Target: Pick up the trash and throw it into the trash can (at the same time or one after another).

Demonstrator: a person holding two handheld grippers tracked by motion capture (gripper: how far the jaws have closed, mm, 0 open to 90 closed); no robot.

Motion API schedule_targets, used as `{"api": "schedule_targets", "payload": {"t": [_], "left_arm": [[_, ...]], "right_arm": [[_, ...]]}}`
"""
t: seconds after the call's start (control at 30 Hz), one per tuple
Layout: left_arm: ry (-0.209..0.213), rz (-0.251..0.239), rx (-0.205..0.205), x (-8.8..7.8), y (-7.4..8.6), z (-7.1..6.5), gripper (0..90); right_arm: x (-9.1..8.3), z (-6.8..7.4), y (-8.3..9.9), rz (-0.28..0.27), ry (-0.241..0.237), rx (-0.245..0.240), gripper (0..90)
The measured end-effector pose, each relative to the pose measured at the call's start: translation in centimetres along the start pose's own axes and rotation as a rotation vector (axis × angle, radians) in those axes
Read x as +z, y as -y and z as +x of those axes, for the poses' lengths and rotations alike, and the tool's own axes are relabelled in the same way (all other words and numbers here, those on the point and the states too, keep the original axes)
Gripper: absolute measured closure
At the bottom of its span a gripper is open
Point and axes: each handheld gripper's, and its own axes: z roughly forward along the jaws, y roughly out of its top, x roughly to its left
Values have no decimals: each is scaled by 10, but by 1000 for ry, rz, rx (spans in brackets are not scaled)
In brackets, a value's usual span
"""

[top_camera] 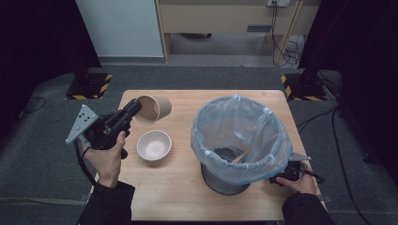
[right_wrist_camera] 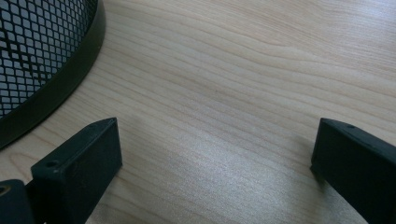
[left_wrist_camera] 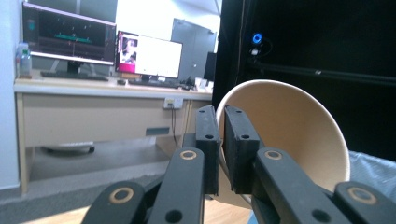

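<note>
A tan paper cup hangs tilted on its side above the table's left part, and my left gripper is shut on its rim. In the left gripper view the two jaws pinch the cup's wall at my left gripper. A white bowl sits on the table just below the cup. A black mesh bin lined with a blue plastic bag stands to the right, with wooden sticks inside. My right gripper rests open on the wood beside the bin's base, at the table's right front.
The wooden table has free room at its front middle. Beyond it lie grey carpet, a desk with monitors and black stands with hazard-striped feet.
</note>
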Motion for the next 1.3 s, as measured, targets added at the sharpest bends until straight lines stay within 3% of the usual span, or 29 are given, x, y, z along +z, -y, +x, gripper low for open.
{"api": "schedule_targets", "payload": {"t": [0.53,0.97,1.3], "left_arm": [[90,-94,10,1,-24,-32,844],[190,-75,27,38,-31,-72,844],[264,-12,34,70,-17,-102,844]], "right_arm": [[0,0,0,0,0,0,19],[0,0,0,0,0,0,19],[0,0,0,0,0,0,19]]}}
